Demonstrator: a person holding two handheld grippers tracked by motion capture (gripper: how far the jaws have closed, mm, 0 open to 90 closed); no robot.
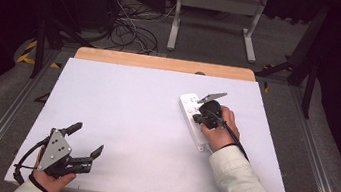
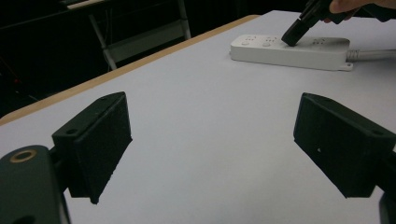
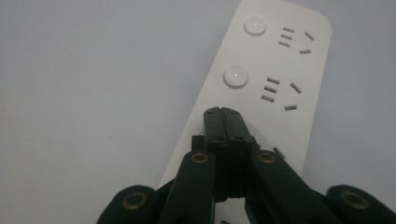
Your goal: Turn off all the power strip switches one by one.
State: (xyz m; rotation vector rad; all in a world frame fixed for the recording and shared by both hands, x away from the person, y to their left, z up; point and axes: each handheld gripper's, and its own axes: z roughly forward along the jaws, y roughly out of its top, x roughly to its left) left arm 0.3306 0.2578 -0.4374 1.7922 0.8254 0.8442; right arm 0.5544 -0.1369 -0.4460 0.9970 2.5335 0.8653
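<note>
Right gripper view — right claw point(image 3: 223, 111) pressed together, tip on power strip point(image 3: 275, 60), left claw point(image 1: 85, 140) wide.

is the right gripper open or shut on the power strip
Shut, but gripping nothing. In the right gripper view the right gripper has its two jaws pressed flat together, tips down on the power strip beside a round button.
</note>
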